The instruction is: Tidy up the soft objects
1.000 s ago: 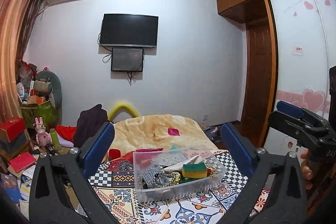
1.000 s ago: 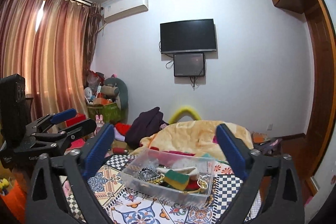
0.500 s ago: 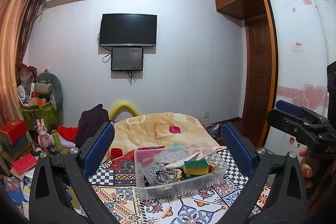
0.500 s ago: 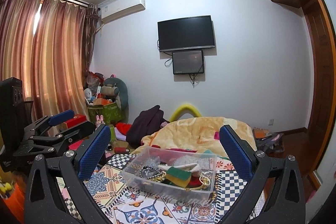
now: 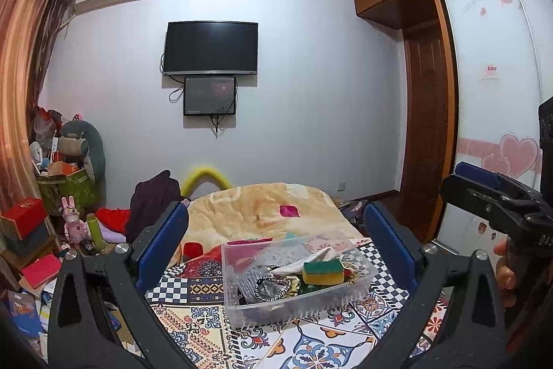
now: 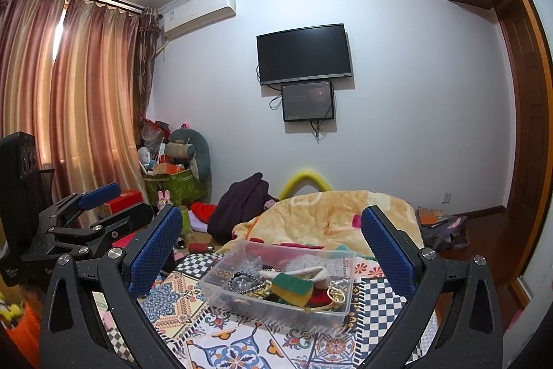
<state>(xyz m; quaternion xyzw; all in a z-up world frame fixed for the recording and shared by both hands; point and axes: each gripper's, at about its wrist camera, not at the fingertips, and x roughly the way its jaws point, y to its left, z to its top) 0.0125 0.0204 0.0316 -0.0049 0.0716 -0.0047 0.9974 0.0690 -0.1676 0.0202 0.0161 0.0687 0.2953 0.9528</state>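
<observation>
Curtains only from right tongs (spread wide)

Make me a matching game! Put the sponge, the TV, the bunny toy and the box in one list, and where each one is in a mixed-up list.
Things:
1. sponge
2. TV
3. bunny toy
4. box

Places:
A. on the patterned cloth
B. on the wall
C. inside the clear box
D. on the floor by the green bin

Pairs: 1-C, 2-B, 3-D, 4-A
</observation>
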